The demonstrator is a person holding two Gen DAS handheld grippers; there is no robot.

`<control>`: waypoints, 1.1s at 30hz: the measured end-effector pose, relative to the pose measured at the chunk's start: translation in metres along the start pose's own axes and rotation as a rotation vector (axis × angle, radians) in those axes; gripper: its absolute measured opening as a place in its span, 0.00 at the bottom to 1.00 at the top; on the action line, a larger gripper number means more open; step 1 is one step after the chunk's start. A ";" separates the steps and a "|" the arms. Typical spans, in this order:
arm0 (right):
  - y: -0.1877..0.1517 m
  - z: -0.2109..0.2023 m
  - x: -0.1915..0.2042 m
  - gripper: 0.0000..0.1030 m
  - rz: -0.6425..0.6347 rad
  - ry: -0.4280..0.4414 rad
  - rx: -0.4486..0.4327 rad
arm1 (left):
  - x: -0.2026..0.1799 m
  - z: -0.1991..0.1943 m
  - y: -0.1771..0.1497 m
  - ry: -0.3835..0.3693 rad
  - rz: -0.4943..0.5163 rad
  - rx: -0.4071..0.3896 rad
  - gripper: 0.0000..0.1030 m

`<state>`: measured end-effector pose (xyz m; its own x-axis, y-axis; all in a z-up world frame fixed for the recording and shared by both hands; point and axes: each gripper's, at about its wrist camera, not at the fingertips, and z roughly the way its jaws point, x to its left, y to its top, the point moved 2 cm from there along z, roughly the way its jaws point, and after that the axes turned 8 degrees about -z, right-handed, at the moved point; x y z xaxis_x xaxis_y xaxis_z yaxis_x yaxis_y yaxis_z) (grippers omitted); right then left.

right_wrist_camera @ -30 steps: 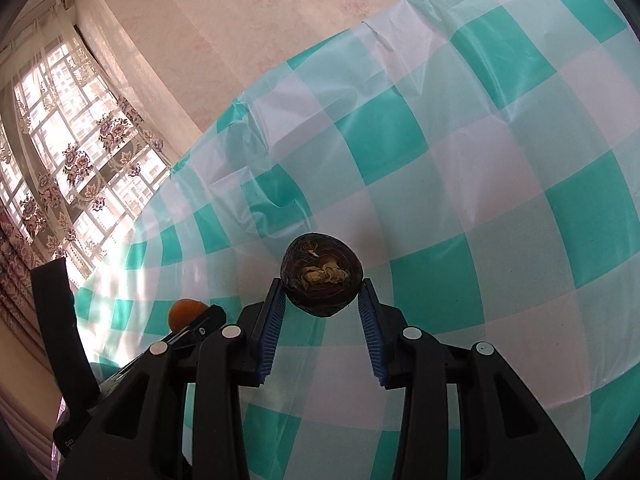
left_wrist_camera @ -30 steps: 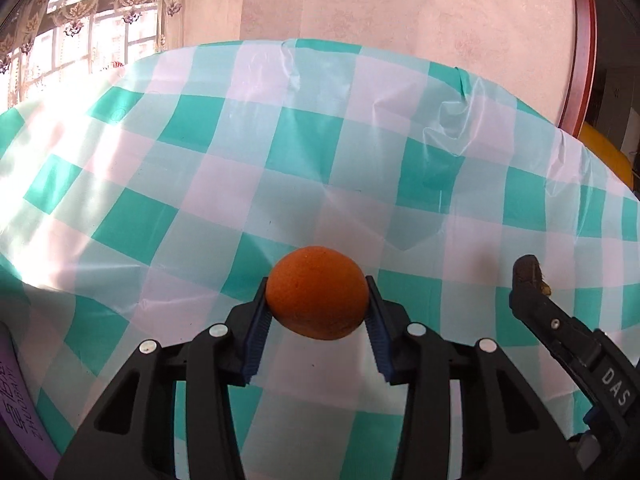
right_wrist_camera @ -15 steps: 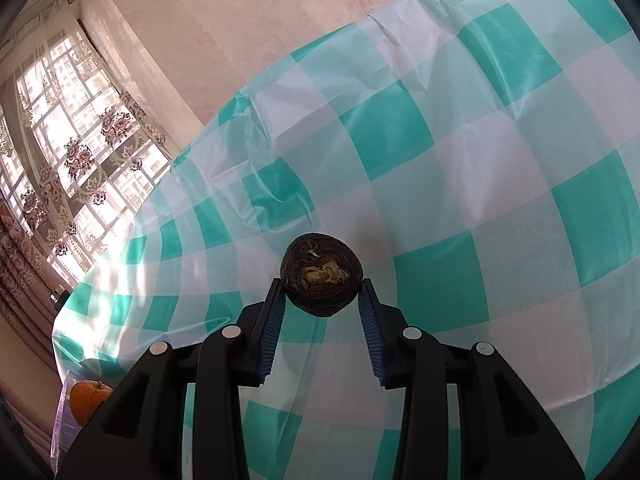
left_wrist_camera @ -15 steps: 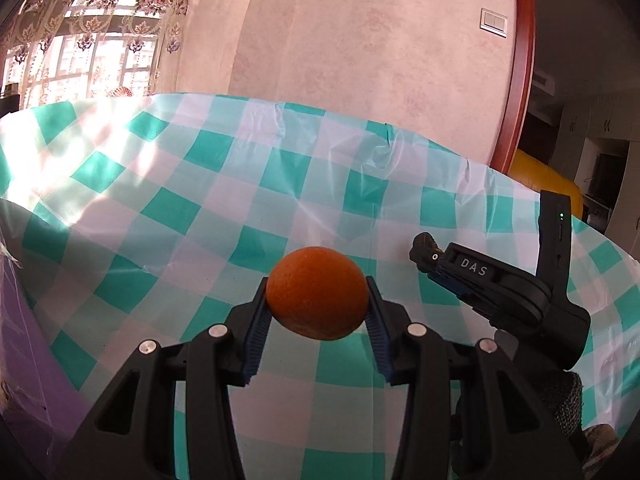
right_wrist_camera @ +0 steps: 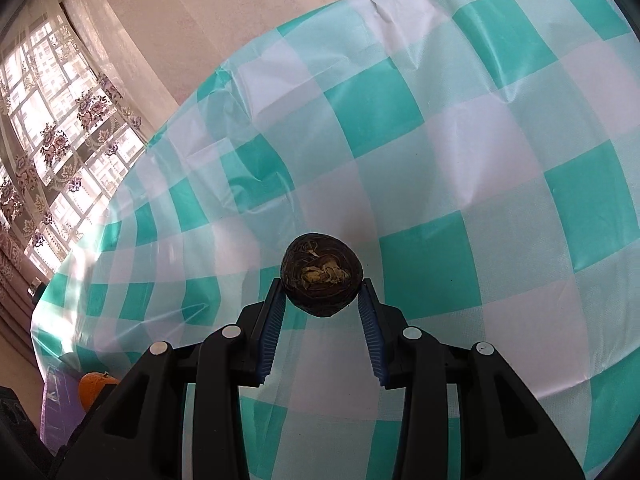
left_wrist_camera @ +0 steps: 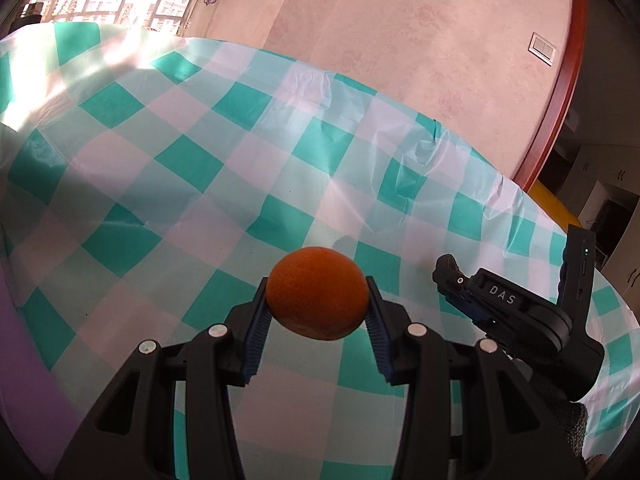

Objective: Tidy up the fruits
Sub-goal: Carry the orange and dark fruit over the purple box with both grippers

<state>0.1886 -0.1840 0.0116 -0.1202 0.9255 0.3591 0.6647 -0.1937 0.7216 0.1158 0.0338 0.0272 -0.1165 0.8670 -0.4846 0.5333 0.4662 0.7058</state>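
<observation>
Table covering: glossy plastic tablecloth [left_wrist_camera: 248,168], checked in teal, pale mint and white squares. Left tongs [left_wrist_camera: 317,316]: black plastic frame, blue ribbed pads, silver screw heads; between them, a round orange fruit [left_wrist_camera: 317,293], uniformly orange. Right tongs [right_wrist_camera: 322,304]: same black and blue; between them, a dark brown round fruit [right_wrist_camera: 322,280] with a yellowish patch.

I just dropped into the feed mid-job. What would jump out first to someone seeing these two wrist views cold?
First the orange, clamped between the left gripper's blue pads in mid-frame above the green-and-white checked tablecloth. Next the dark brown, wrinkled fruit, pinched the same way in the right gripper. Low at the left edge of the right wrist view, a second orange sits beside something purple.
</observation>
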 end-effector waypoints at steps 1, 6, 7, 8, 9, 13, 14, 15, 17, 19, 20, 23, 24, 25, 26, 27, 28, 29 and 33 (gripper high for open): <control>-0.004 -0.005 0.001 0.37 0.007 -0.011 -0.006 | 0.003 0.001 0.001 -0.005 -0.015 0.006 0.43; -0.032 -0.031 0.010 0.37 0.055 -0.028 -0.024 | 0.007 0.006 -0.001 0.018 -0.018 0.045 0.43; -0.037 -0.036 0.011 0.37 0.054 -0.029 -0.021 | 0.007 0.006 -0.002 0.017 -0.017 0.059 0.43; -0.042 -0.042 0.012 0.37 0.056 -0.029 -0.018 | 0.008 0.008 -0.003 0.019 -0.024 0.079 0.43; -0.048 -0.048 0.012 0.37 0.063 -0.031 -0.016 | 0.009 0.008 -0.005 0.018 -0.031 0.097 0.43; -0.069 -0.068 0.010 0.37 0.090 -0.050 -0.007 | 0.006 0.002 -0.017 0.057 0.003 0.131 0.43; -0.073 -0.072 0.010 0.37 0.092 -0.051 0.000 | 0.006 0.000 -0.020 0.063 0.011 0.140 0.43; -0.077 -0.076 0.010 0.37 0.090 -0.054 0.007 | 0.006 -0.002 -0.023 0.067 0.017 0.149 0.43; -0.084 -0.084 0.012 0.37 0.080 -0.063 0.010 | 0.007 -0.009 -0.029 0.071 0.022 0.155 0.43; -0.092 -0.091 0.016 0.37 0.067 -0.068 0.012 | 0.010 -0.017 -0.033 0.072 0.021 0.154 0.43; -0.095 -0.094 0.017 0.37 0.062 -0.073 0.014 | 0.011 -0.021 -0.035 0.074 0.019 0.154 0.43; -0.105 -0.103 0.020 0.37 0.056 -0.087 0.027 | 0.013 -0.032 -0.044 0.094 0.031 0.161 0.43; -0.109 -0.106 0.021 0.37 0.054 -0.091 0.033 | 0.012 -0.037 -0.047 0.104 0.043 0.160 0.43; -0.112 -0.108 0.022 0.37 0.051 -0.095 0.041 | 0.012 -0.042 -0.051 0.123 0.061 0.159 0.43; -0.115 -0.110 0.023 0.37 0.048 -0.100 0.050 | 0.011 -0.046 -0.055 0.141 0.077 0.161 0.43; -0.118 -0.112 0.024 0.37 0.046 -0.104 0.061 | 0.011 -0.050 -0.059 0.148 0.088 0.165 0.43; -0.121 -0.114 0.025 0.37 0.042 -0.109 0.073 | 0.011 -0.055 -0.063 0.155 0.098 0.167 0.43; -0.124 -0.115 0.025 0.37 0.036 -0.114 0.085 | 0.012 -0.061 -0.066 0.164 0.109 0.165 0.43; -0.134 -0.125 0.031 0.37 0.000 -0.132 0.106 | 0.018 -0.082 -0.079 0.182 0.142 0.167 0.43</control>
<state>0.0038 -0.1701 -0.0007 -0.0265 0.9616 0.2733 0.7397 -0.1650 0.6524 0.0029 0.0274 0.0053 -0.1717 0.9458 -0.2756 0.6841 0.3157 0.6575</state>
